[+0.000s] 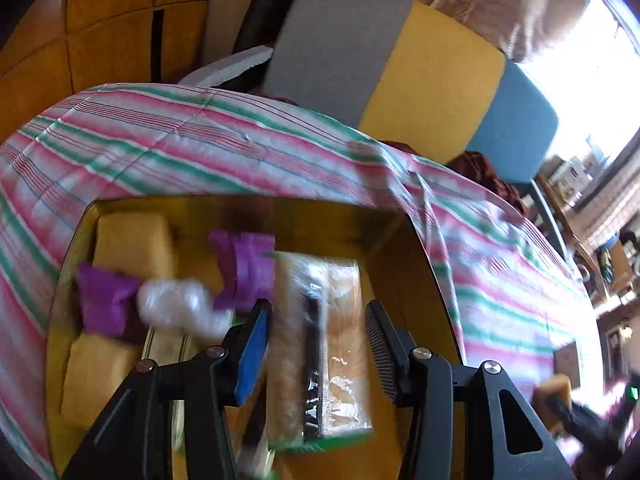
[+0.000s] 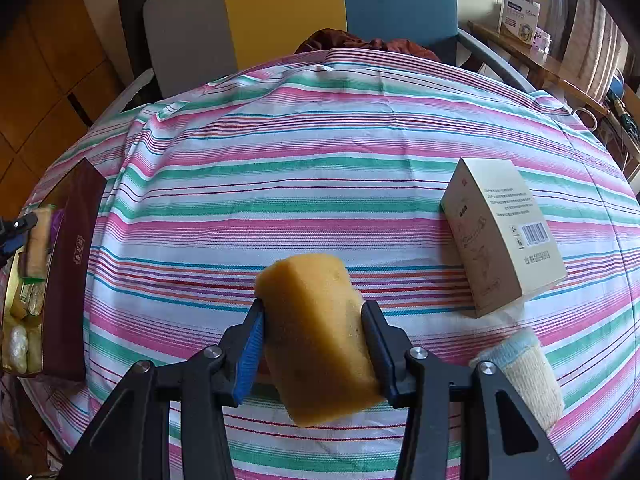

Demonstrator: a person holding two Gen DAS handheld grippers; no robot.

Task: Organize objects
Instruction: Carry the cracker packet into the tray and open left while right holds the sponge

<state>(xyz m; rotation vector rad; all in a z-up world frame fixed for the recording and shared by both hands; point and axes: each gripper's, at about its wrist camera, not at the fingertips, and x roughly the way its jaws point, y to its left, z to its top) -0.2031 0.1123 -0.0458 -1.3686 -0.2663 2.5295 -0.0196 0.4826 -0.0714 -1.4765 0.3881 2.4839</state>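
The left gripper point(image 1: 316, 344) clenches a clear-wrapped snack packet point(image 1: 320, 344) over the open box point(image 1: 404, 264) at the table's left edge; purple packets point(image 1: 244, 268) lie inside; the right gripper point(image 2: 314, 340) grasps a yellow sponge point(image 2: 316, 336) above the striped cloth point(image 2: 320, 184); a carton point(image 2: 500, 236) lies toward the right edge beside a sock point(image 2: 528, 372).

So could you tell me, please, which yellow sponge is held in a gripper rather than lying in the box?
The sponge clamped in the right gripper above the striped cloth; the others lie in the box.
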